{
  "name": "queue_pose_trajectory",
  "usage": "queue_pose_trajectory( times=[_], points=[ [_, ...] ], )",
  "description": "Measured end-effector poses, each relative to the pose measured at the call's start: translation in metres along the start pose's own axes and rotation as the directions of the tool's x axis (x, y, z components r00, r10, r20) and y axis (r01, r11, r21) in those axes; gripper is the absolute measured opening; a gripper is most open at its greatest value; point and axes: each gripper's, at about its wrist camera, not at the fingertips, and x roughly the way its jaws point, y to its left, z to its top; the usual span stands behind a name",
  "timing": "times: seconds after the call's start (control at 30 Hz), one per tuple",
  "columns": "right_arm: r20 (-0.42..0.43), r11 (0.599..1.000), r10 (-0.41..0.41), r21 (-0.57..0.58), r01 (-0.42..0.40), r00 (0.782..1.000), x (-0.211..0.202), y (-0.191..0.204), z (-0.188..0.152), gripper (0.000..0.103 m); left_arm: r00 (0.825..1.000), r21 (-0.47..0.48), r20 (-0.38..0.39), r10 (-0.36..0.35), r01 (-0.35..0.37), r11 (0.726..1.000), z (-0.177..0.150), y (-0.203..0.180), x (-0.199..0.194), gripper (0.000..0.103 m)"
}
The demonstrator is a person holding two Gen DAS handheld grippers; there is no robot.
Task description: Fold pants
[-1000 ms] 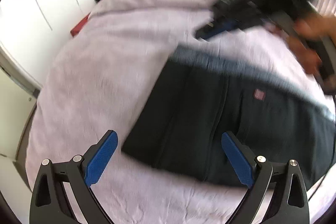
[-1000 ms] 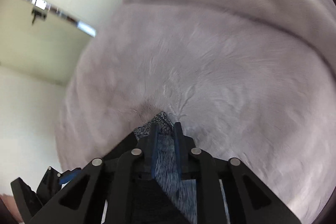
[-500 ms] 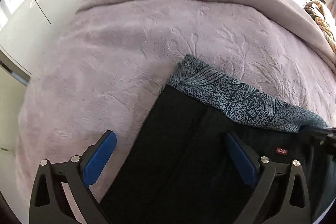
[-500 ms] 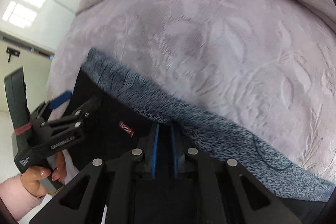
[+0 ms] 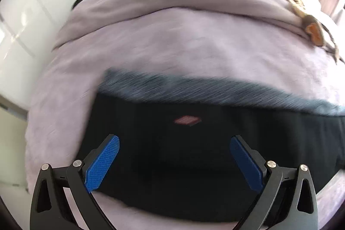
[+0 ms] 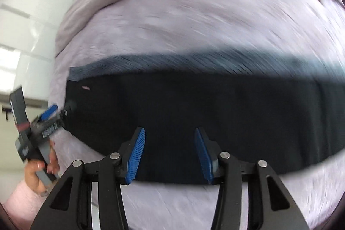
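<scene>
The black pants lie folded flat on the lilac bed cover, with a blue-grey patterned waistband along the far edge and a small red label. My left gripper is open and empty, hovering over the near part of the pants. In the right wrist view the pants stretch across the frame with the waistband on the far side. My right gripper is open and empty above their near edge. The left gripper shows there at the pants' left end, held by a hand.
The lilac bed cover spreads all round the pants, with a folded ridge further back. A braided tan and orange object lies at the far right of the bed. White cupboard doors stand to the left.
My right gripper has let go of the waistband, opened and drawn back over the pants. My left gripper has shifted towards the middle of the pants and stays open.
</scene>
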Motion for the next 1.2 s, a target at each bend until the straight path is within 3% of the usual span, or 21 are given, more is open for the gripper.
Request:
queue_pose_trajectory(
  times=[0.1, 0.2, 0.33, 0.53, 0.67, 0.73, 0.8, 0.9, 0.93, 1.0, 1.1, 1.2],
  points=[
    [-0.006, 0.996, -0.011, 0.089, 0.012, 1.000, -0.016, -0.036, -0.031, 0.052, 0.999, 0.043, -0.018, -0.050, 0.050, 0.998, 0.015, -0.045, 0.017, 0.103],
    [0.001, 0.988, -0.025, 0.154, 0.025, 1.000, -0.027, -0.061, -0.055, 0.052, 0.999, 0.082, -0.020, 0.025, -0.024, 0.996, 0.025, -0.078, 0.045, 0.103],
    [0.024, 0.982, -0.029, 0.185, 0.024, 0.999, -0.033, -0.080, -0.067, 0.052, 0.995, -0.025, -0.043, 0.093, -0.094, 0.995, 0.045, -0.065, 0.060, 0.103],
    [0.140, 0.993, 0.030, 0.105, -0.045, 0.990, -0.017, -0.072, 0.002, 0.052, 0.989, 0.010, -0.019, 0.148, -0.148, 0.989, 0.041, -0.059, 0.048, 0.103],
    [0.117, 0.999, 0.039, 0.030, -0.043, 0.992, 0.036, -0.053, 0.058, 0.049, 0.990, -0.004, -0.005, 0.142, -0.142, 0.990, 0.029, -0.054, 0.044, 0.103],
    [0.104, 1.000, -0.009, -0.009, 0.010, 0.995, 0.053, -0.055, 0.073, 0.046, 0.988, 0.001, -0.015, 0.151, -0.151, 0.988, 0.028, -0.050, 0.038, 0.103],
    [0.146, 0.999, -0.049, -0.002, 0.050, 0.988, 0.049, -0.067, 0.084, 0.042, 0.986, 0.020, -0.006, 0.164, -0.164, 0.986, 0.023, -0.047, 0.025, 0.103],
    [0.173, 0.969, -0.225, 0.146, 0.201, 0.959, 0.026, -0.109, 0.092, 0.045, 0.987, 0.052, -0.008, 0.159, -0.158, 0.986, 0.012, -0.055, 0.003, 0.103],
    [0.164, 0.965, -0.204, 0.202, 0.170, 0.965, 0.018, -0.125, 0.091, 0.045, 0.988, 0.063, -0.011, 0.151, -0.150, 0.987, 0.006, -0.061, -0.004, 0.103],
    [0.188, 0.961, -0.084, 0.275, 0.030, 0.979, -0.007, -0.153, 0.078, 0.045, 0.990, 0.085, -0.025, 0.135, -0.133, 0.988, -0.005, -0.068, -0.016, 0.103],
    [0.175, 0.971, -0.048, 0.240, 0.005, 0.983, -0.037, -0.163, 0.041, 0.054, 0.990, 0.132, -0.079, 0.118, -0.107, 0.985, -0.027, -0.093, -0.031, 0.103],
    [0.134, 0.963, 0.006, 0.267, -0.042, 0.991, -0.048, -0.170, 0.000, 0.054, 0.986, 0.164, -0.139, 0.091, -0.068, 0.984, -0.049, -0.121, -0.041, 0.103]
  ],
)
